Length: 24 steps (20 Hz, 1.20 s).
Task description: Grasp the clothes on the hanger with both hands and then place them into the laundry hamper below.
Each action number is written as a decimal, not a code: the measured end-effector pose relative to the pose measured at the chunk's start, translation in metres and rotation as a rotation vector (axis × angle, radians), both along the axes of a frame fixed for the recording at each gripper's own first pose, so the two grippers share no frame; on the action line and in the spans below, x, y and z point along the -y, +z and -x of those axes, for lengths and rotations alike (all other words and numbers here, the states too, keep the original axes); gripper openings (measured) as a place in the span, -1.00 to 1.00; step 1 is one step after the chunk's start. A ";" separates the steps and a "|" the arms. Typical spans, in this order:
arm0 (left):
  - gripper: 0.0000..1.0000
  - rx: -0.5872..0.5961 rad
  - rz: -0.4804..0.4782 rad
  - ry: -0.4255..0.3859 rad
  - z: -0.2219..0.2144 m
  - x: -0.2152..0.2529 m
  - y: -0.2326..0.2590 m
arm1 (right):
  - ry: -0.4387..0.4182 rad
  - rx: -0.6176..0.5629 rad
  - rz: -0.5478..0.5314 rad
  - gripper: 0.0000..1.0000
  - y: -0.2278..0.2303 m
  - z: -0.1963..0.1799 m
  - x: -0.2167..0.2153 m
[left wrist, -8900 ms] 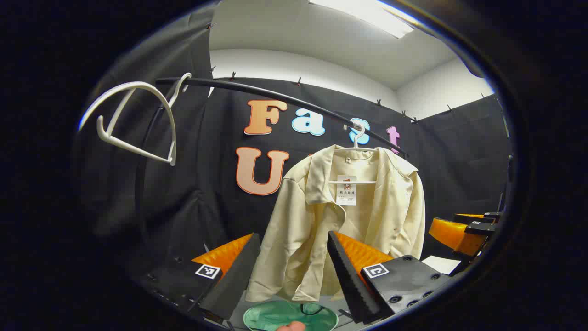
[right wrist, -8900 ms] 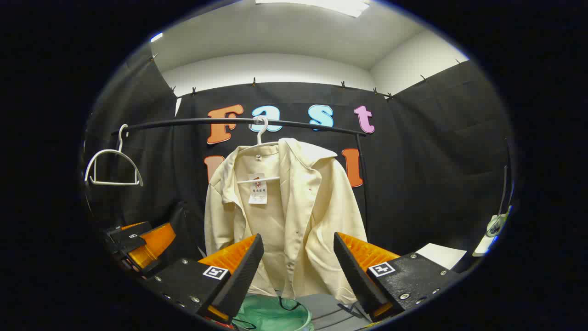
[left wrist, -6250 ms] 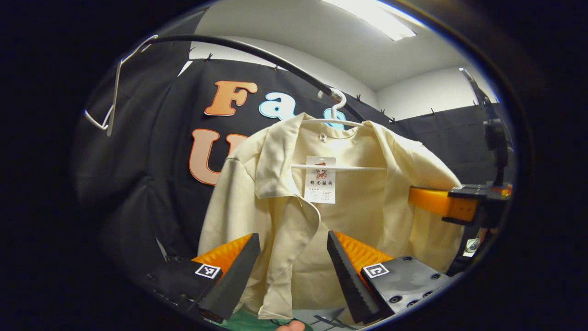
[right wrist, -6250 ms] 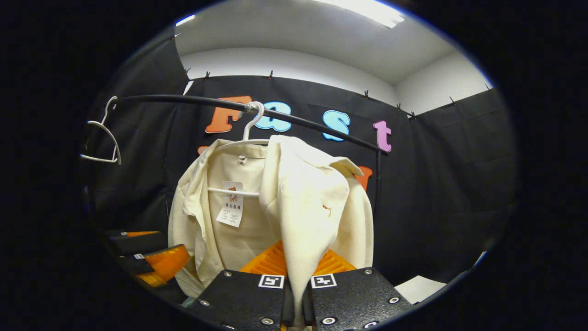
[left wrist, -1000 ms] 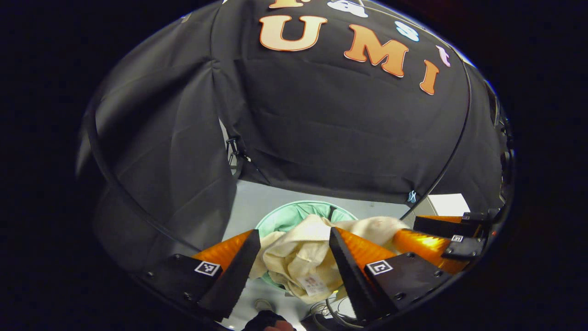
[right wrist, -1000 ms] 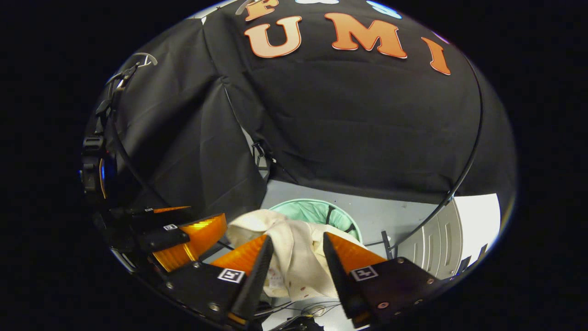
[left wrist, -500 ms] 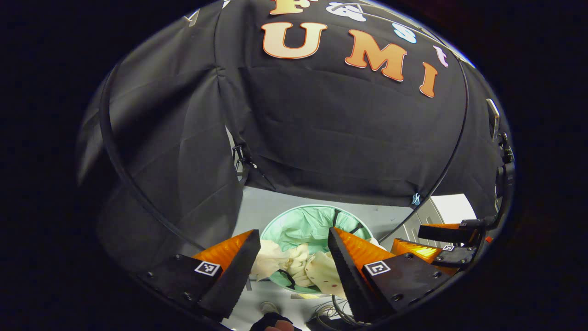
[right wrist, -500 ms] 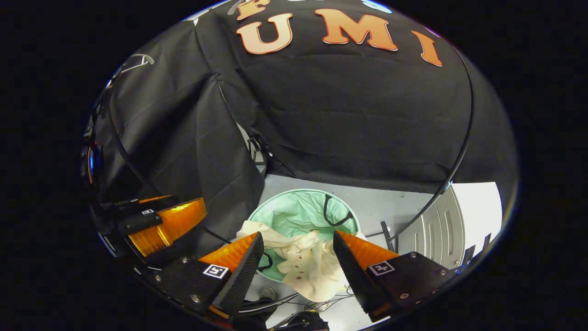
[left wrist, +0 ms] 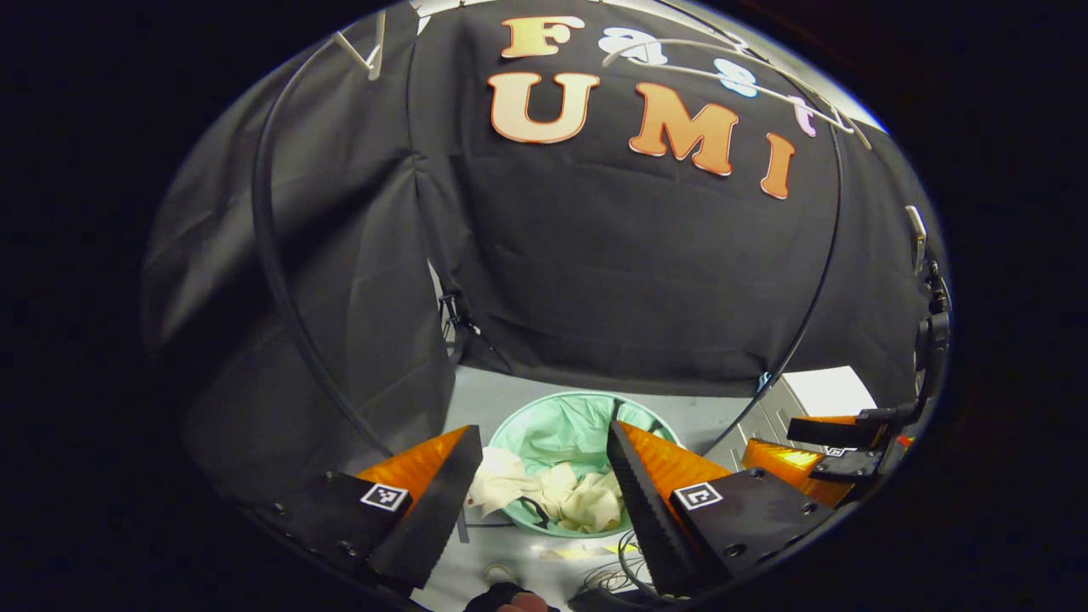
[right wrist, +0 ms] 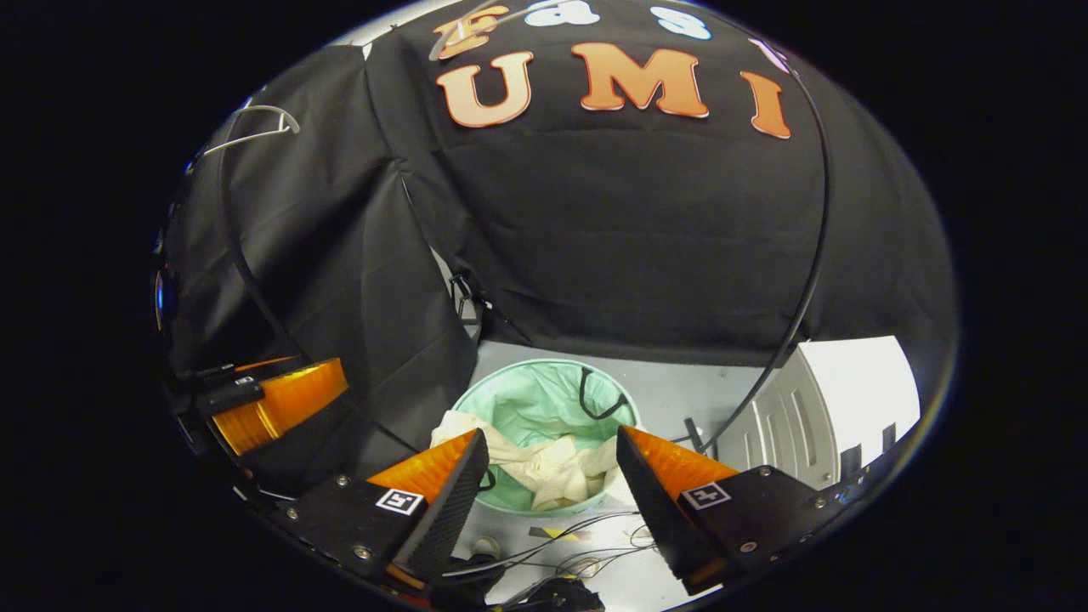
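Clothes [left wrist: 552,497] lie crumpled in the hamper [right wrist: 510,399], partly hidden behind both grippers' wide-open, empty jaws.

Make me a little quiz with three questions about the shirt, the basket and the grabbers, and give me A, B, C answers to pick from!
1. Where is the cream shirt?
A. On a hanger
B. In the laundry hamper
C. Spread on the floor

2. What colour is the hamper's lining?
A. Mint green
B. Red
C. Yellow

3. How does the right gripper stand?
A. Shut on the shirt
B. Shut on a cable
C. Open, holding nothing

Answers:
1. B: the shirt lies crumpled inside the hamper, with a bit draped over its rim.
2. A: the lining shows pale mint green around the shirt in both gripper views.
3. C: its fingers stand wide apart above the hamper; the left gripper is open too.
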<state>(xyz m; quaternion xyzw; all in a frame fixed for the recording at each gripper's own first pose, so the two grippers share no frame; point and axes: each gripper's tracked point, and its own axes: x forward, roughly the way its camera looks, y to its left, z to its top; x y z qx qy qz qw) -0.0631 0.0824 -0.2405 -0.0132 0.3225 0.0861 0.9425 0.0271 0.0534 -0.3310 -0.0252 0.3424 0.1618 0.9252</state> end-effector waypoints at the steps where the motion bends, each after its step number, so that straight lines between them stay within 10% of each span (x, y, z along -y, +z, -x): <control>1: 0.95 0.024 -0.002 0.000 0.003 0.001 0.013 | 0.000 0.024 0.001 0.89 0.012 0.004 0.004; 14: 0.94 0.455 -0.036 -0.017 -0.006 0.037 0.201 | -0.107 0.496 -0.074 0.89 0.256 0.028 0.065; 24: 0.87 0.642 -0.086 -0.037 -0.030 0.043 0.287 | -0.170 0.661 -0.119 0.89 0.350 0.039 0.100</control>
